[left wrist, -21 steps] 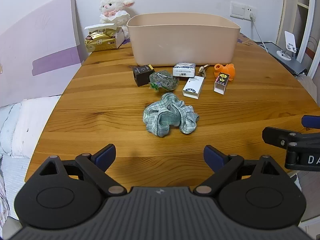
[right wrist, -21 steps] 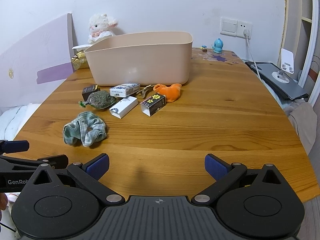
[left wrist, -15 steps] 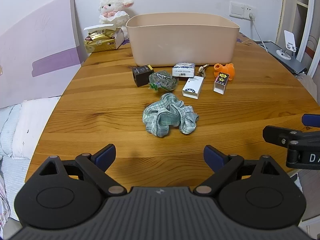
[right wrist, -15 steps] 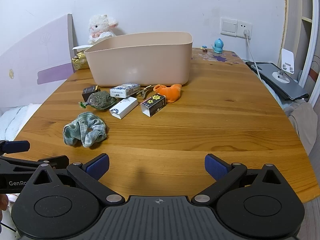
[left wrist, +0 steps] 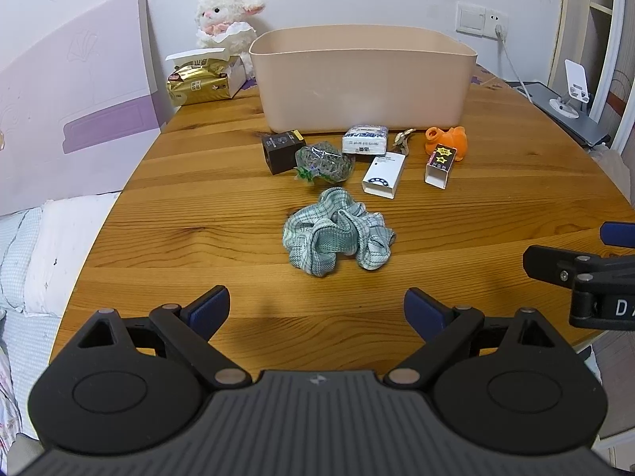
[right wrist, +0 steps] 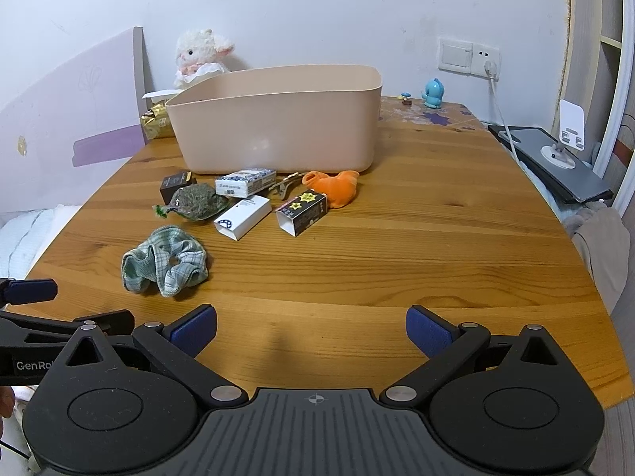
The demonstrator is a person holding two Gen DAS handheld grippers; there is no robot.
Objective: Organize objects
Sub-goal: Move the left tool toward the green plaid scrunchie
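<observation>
A beige plastic bin point(left wrist: 363, 87) point(right wrist: 278, 119) stands at the back of the round wooden table point(left wrist: 198, 238). In front of it lie a dark box point(left wrist: 279, 150), a green mesh pouch point(left wrist: 325, 160), a blue-white packet point(left wrist: 365, 139), a white box point(left wrist: 384, 174), a star-printed box point(left wrist: 439, 162), an orange toy point(left wrist: 448, 139) and a checked green scrunchie point(left wrist: 337, 234) point(right wrist: 164, 263). My left gripper point(left wrist: 316, 311) is open and empty over the near edge, short of the scrunchie. My right gripper point(right wrist: 311, 327) is open and empty too, beside it on the right.
A plush lamb point(left wrist: 222, 20) and a gold tissue pack point(left wrist: 198, 83) sit at the back left. A lilac headboard point(left wrist: 71, 119) and bedding point(left wrist: 47, 246) flank the left. A grey tablet with a white stand point(right wrist: 555, 158), a cable and a small blue figure point(right wrist: 432, 93) are at the right.
Both grippers have barely shifted; the views are almost the same, and nothing on the table has moved.
</observation>
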